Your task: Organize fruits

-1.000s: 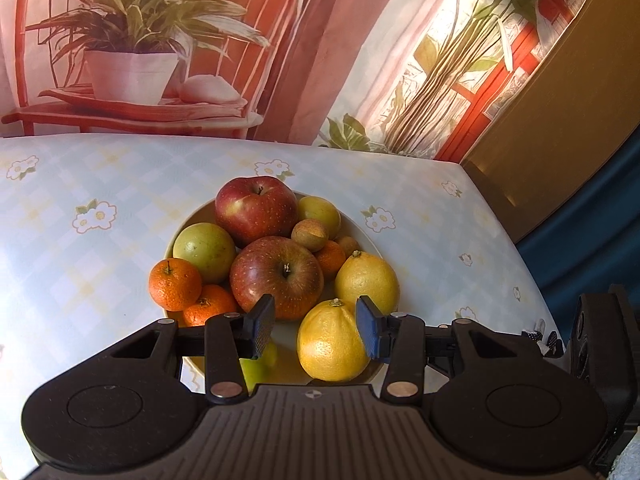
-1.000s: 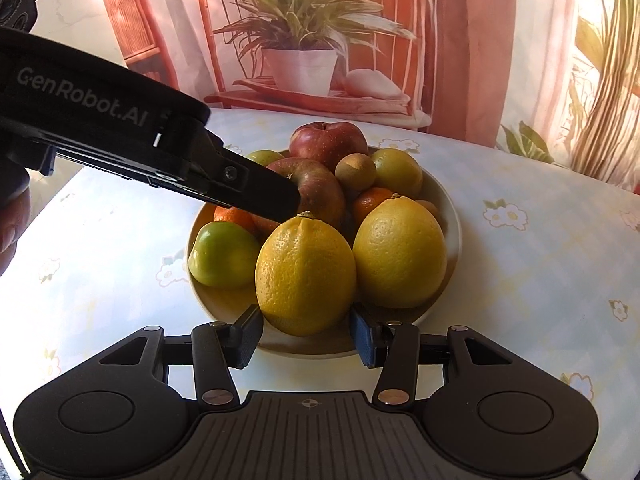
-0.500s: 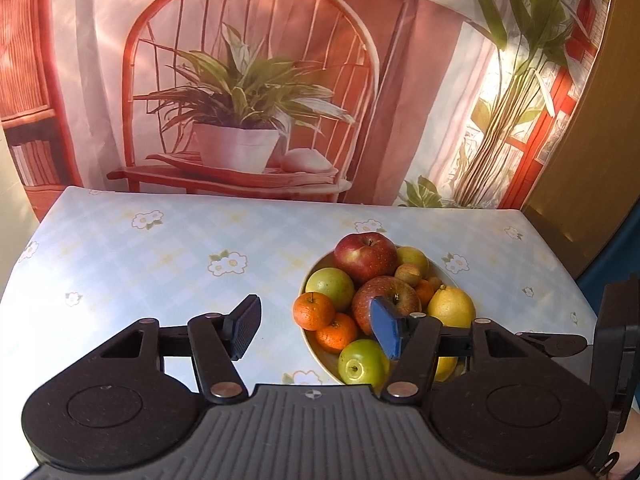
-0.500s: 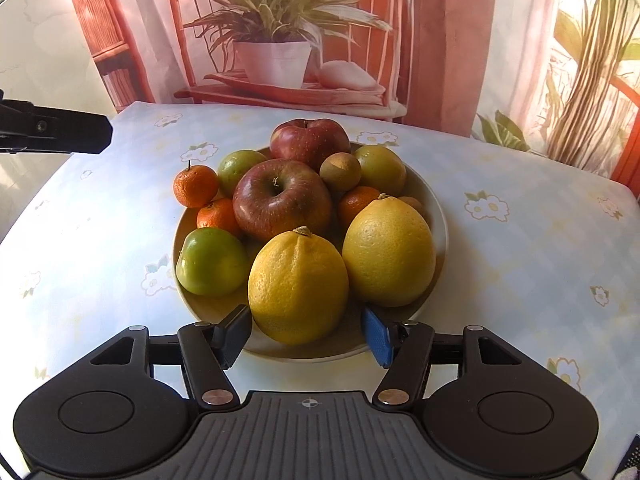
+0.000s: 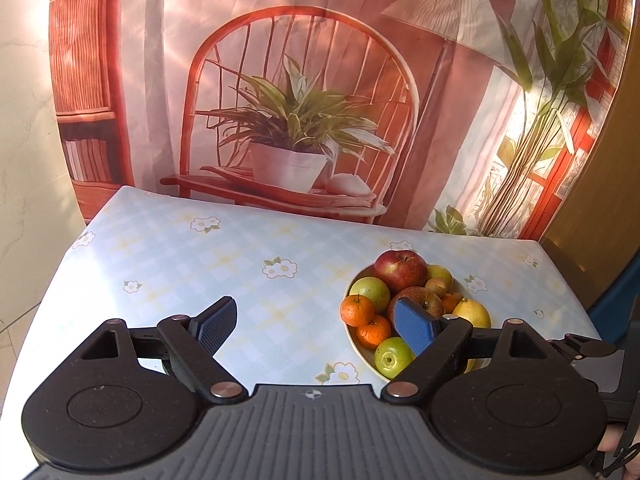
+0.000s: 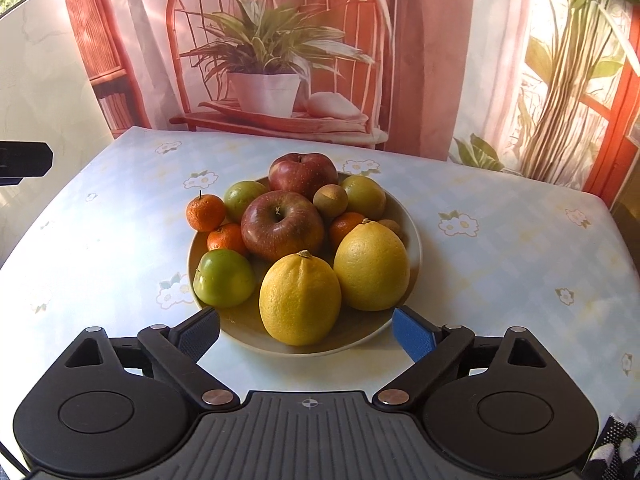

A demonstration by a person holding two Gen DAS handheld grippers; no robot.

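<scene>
A cream bowl (image 6: 412,224) (image 5: 354,342) on the flowered tablecloth holds several fruits: two red apples (image 6: 282,224), two big lemons (image 6: 300,298), green fruits (image 6: 224,278) and mandarins (image 6: 205,212). My right gripper (image 6: 306,332) hovers just in front of the bowl, its jaws opening wide, nothing between the pads. My left gripper (image 5: 316,322) hangs over bare cloth to the left of the bowl, jaws opening too and empty; its right finger (image 5: 414,326) hides part of the fruit.
The table (image 5: 180,256) has bare cloth left of the bowl, and its far edge meets a printed backdrop of a chair and potted plant (image 5: 296,120). The other gripper's dark tip (image 6: 24,158) shows at the left edge of the right wrist view.
Both grippers have opened wide. The left one pulled back, up and leftward from over the bowl, so the bowl now sits to its right. The right one rose slightly and the bowl looks farther.
</scene>
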